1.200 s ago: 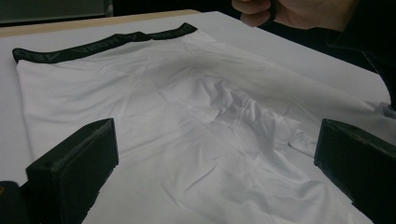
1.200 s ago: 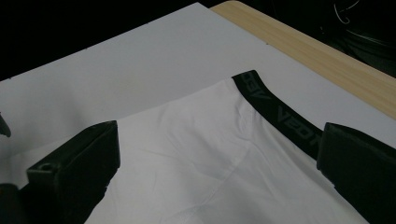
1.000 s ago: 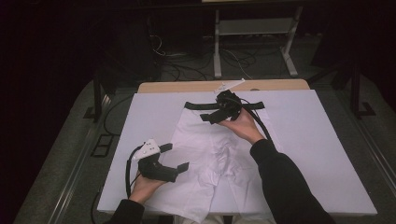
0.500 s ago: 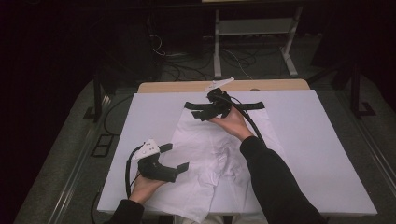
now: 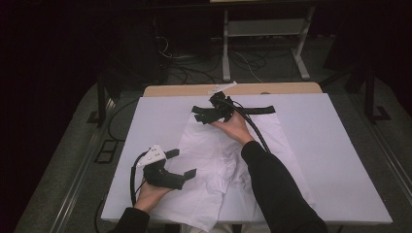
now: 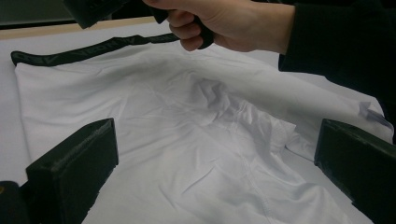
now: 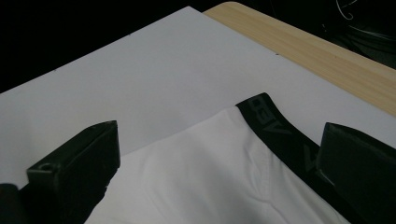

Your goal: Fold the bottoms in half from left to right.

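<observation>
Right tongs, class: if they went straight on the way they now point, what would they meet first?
Probably the black waistband of the white shorts, which lies between the open right tongs; beyond it is the white sheet. Depth is unclear.

The white shorts [image 5: 218, 160] are smooth, faintly creased cloth; their black waistband [image 7: 275, 128] looks like matt woven elastic. The bench [image 5: 272, 89] is pale wood under a matt white sheet [image 5: 340, 145], perhaps paper. The fingers [image 6: 77, 168] seem dull black plastic.
</observation>
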`<action>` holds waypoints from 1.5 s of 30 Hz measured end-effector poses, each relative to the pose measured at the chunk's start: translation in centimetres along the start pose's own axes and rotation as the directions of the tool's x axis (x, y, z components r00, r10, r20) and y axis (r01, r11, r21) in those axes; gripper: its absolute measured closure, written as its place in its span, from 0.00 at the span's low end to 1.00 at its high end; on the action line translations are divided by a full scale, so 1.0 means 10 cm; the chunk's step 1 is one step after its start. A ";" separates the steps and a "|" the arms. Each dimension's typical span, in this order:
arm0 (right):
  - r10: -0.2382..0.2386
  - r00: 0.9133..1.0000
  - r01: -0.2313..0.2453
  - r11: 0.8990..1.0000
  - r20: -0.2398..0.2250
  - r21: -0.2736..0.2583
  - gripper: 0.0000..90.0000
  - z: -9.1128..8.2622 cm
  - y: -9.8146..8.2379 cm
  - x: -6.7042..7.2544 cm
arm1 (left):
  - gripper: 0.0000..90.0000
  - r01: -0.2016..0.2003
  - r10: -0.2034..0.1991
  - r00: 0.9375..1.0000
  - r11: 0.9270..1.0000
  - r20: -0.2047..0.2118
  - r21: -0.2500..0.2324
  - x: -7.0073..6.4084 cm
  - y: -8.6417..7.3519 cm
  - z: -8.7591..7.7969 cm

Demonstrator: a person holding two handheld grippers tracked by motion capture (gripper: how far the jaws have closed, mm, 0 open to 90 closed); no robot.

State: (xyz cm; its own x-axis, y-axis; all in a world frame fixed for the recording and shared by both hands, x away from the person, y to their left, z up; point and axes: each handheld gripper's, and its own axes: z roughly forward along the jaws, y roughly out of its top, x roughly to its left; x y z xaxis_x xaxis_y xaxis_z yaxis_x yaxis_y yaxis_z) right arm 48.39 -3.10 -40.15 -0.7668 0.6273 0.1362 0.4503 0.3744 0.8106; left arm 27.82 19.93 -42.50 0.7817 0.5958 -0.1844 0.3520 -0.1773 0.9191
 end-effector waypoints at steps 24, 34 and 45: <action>0.006 0.999 -0.006 1.000 0.038 -0.012 0.00 0.40 0.21 -0.08 | 0.00 0.007 -0.007 1.000 1.000 0.004 -0.008 0.00 0.00 0.01; 0.010 0.999 -0.010 1.000 0.047 -0.007 0.00 0.67 0.27 -0.07 | 0.00 0.014 -0.014 1.000 1.000 0.006 -0.017 0.01 0.01 0.00; 0.048 0.997 -0.047 0.999 0.065 -0.011 0.05 0.85 0.19 -0.13 | 0.00 0.014 -0.014 1.000 1.000 0.012 -0.023 0.02 0.01 -0.01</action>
State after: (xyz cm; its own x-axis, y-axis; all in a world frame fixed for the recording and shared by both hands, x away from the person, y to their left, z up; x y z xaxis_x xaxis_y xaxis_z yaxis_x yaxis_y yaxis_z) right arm 54.16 2.58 -43.67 -0.7129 0.6877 0.1375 0.4812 0.3370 0.8092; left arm 27.96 20.08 -42.42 0.7828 0.5888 -0.2012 0.3510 -0.1508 0.9242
